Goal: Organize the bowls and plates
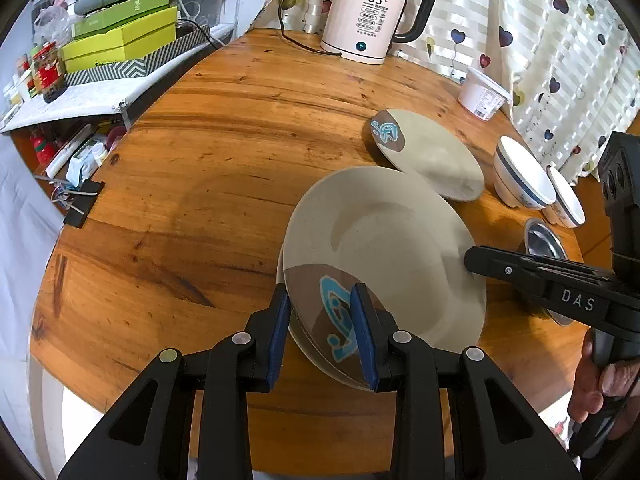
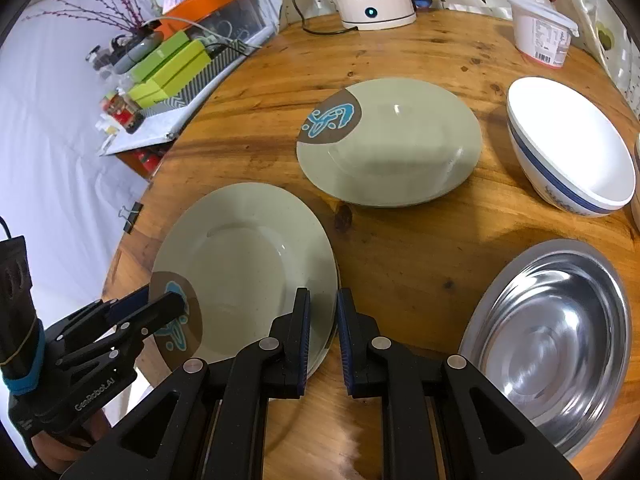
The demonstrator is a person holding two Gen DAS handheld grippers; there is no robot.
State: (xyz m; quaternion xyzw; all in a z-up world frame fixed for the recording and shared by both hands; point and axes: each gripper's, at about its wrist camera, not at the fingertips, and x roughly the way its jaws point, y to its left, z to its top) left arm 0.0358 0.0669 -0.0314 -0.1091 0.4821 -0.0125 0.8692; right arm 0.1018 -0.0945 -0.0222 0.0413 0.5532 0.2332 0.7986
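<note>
Left wrist view first: our left tool (image 1: 323, 322) has its two blue pads straddling the near rim of the near plate (image 1: 384, 240), right over the brown patch with the blue drawing. The pads look clamped on that rim, with the plate's edge running between them. There seems to be a second plate rim peeking out just under it on the left side, but we can't tell for sure.

Over on the right of that same plate, our right tool (image 2: 323, 320) is on the opposite rim. From its own camera the jaws sit nearly together with the plate's thin edge caught between the pads, so we'd call it gripped. Both tools are on the one plate, left and right sides, and it sits low over the wooden counter (image 1: 192, 184); whether it's touching the wood we can't say. A hand (image 1: 600, 376) wraps the right tool's handle at the right edge.

Further out, a second plate (image 2: 400, 152) of the same kind lies flat on the counter beyond the first, apart from it in the right wrist view. To the right of it is a white bowl with a blue band (image 2: 572, 152), and another white bowl (image 1: 566, 200) just beside that. Nearer on the right sits a steel dish (image 2: 556, 340). At the far end of the counter stand an electric kettle (image 1: 370, 12) and a white tub (image 2: 542, 34).
</note>
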